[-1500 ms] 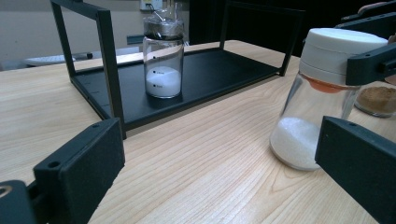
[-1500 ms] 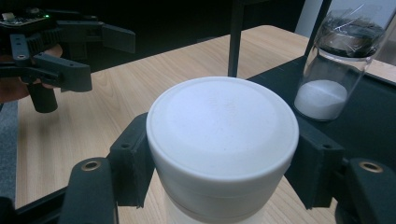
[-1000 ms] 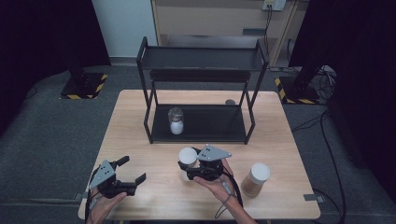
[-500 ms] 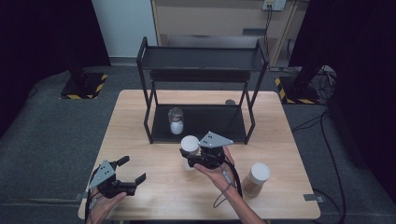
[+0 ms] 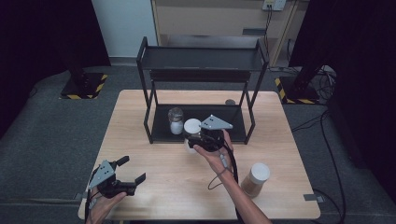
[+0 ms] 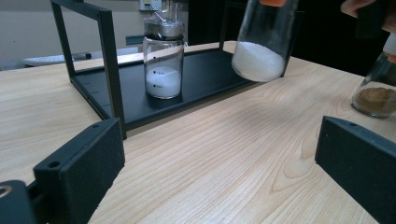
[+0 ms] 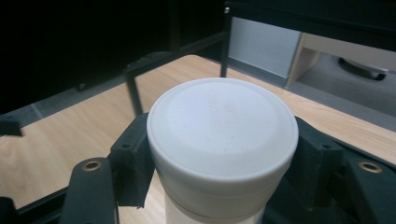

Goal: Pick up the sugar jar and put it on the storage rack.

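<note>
My right gripper is shut on a white-lidded jar of white powder and holds it off the table, just in front of the black rack's lower shelf. In the right gripper view the pads clamp the jar below its lid. The left gripper view shows that jar hanging slightly tilted above the shelf's front edge. A second glass jar with white powder stands upright on the lower shelf. My left gripper rests open near the table's front left, with nothing between its fingers.
A two-tier black rack stands at the back middle of the wooden table. A white-lidded jar of brown powder stands at the front right. A small dark round thing lies behind the rack.
My right gripper has carried the white-lidded jar up and away from the person, toward the rack's lower shelf. The left gripper has stayed in place.
</note>
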Demonstrator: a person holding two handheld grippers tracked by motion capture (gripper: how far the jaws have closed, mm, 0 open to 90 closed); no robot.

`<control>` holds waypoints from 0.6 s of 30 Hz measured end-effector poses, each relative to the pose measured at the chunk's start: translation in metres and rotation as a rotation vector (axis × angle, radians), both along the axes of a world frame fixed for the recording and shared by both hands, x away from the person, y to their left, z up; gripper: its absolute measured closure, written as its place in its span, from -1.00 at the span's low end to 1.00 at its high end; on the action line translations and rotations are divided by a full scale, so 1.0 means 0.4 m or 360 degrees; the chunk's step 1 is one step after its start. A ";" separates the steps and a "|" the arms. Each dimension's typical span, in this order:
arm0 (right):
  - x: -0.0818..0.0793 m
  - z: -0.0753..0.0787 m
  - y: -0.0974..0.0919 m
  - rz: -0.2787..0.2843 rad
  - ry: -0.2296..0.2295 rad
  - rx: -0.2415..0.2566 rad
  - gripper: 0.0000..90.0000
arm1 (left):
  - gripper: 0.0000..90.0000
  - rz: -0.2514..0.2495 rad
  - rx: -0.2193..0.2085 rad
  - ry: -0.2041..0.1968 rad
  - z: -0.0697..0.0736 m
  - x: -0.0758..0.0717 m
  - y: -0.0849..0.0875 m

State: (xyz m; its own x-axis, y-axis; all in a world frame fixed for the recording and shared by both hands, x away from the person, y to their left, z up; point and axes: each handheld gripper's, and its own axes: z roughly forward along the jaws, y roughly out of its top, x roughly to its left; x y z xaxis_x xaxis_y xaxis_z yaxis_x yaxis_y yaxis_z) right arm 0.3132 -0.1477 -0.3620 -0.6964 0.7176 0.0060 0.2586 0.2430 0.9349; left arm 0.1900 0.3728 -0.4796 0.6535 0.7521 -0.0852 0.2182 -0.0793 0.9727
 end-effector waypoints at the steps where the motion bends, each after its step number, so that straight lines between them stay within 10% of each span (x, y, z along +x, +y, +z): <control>1: 0.004 0.001 0.004 -0.0016 -0.0002 -0.0003 -0.24 | -0.99 -0.0001 -0.0002 0.0000 0.000 0.000 0.000; 18: 0.091 -0.011 0.051 -0.0272 -0.0014 -0.0015 -0.24 | -0.99 -0.0005 -0.0017 0.0001 -0.003 0.002 0.004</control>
